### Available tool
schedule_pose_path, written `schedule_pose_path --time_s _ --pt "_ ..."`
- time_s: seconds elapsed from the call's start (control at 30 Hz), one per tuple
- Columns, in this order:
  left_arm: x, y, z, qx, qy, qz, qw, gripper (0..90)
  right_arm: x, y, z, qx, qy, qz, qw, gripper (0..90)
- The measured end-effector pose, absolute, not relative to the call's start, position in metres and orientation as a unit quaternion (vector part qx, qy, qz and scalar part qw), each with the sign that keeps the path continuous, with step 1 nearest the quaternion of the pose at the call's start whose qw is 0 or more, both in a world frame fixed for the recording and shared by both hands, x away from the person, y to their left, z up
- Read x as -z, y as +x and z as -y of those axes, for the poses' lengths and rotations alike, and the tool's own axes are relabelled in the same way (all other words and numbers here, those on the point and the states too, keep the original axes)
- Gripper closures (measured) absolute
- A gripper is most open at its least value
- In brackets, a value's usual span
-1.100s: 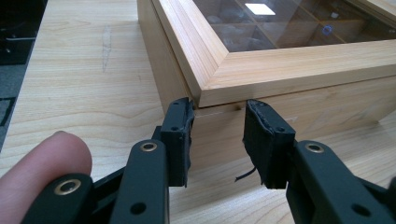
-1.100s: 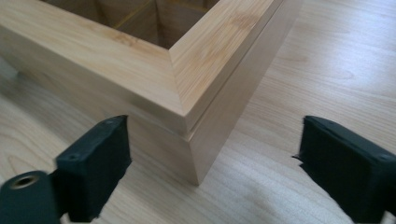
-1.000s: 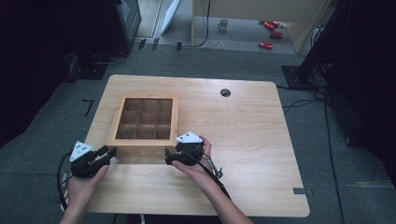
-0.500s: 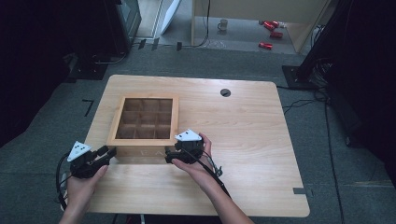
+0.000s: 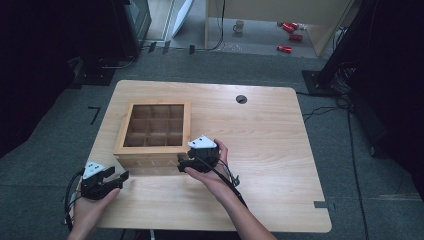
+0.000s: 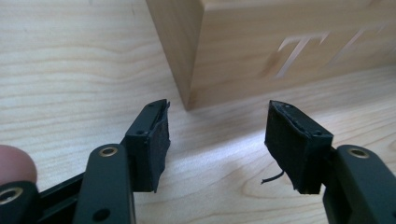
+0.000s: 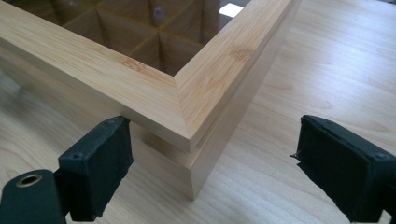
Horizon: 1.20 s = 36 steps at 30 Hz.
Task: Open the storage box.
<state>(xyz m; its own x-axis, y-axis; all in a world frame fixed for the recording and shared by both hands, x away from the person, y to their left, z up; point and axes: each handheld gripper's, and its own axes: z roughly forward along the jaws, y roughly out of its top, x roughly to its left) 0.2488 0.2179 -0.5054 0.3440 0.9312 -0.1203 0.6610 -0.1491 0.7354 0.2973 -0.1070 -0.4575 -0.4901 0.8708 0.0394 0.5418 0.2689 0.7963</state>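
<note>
A wooden tea box (image 5: 155, 132) with a glass-paned lid and several inner compartments sits on the left half of the table. Its front face carries carved letters (image 6: 299, 49). My right gripper (image 5: 183, 163) is at the box's near right corner, open. In the right gripper view its jaws (image 7: 215, 156) stand on either side of that corner (image 7: 191, 116) without touching it. My left gripper (image 5: 119, 178) is open, low over the table just short of the box's near left corner (image 6: 187, 56), and holds nothing (image 6: 217, 133).
The light wooden table (image 5: 270, 165) has a round cable hole (image 5: 241, 99) at the back. Its near edge runs just behind both hands. Red cans (image 5: 289, 35) and a mug (image 5: 239, 26) lie on the floor far behind.
My left gripper has drifted slightly toward the table's near edge. The right gripper and the box have stayed put.
</note>
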Motion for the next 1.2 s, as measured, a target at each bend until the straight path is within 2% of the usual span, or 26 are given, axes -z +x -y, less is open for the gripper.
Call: schedule_pose_path --time_s 0.13,0.83,1.2 --pt "0.511 0.249 -0.215 -0.185 0.748 -0.537 0.343 37.5 0.454 0.298 0.107 -0.394 0.457 -0.768 0.214 10.7" --pt "0.516 0.246 -0.208 -0.216 0.756 -0.520 0.333 26.7 0.421 0.306 0.107 -0.417 0.429 -0.763 0.246 10.7" --pt "0.517 0.246 -0.209 -0.212 0.755 -0.521 0.338 25.8 0.391 0.319 0.108 -0.444 0.404 -0.756 0.261 13.0"
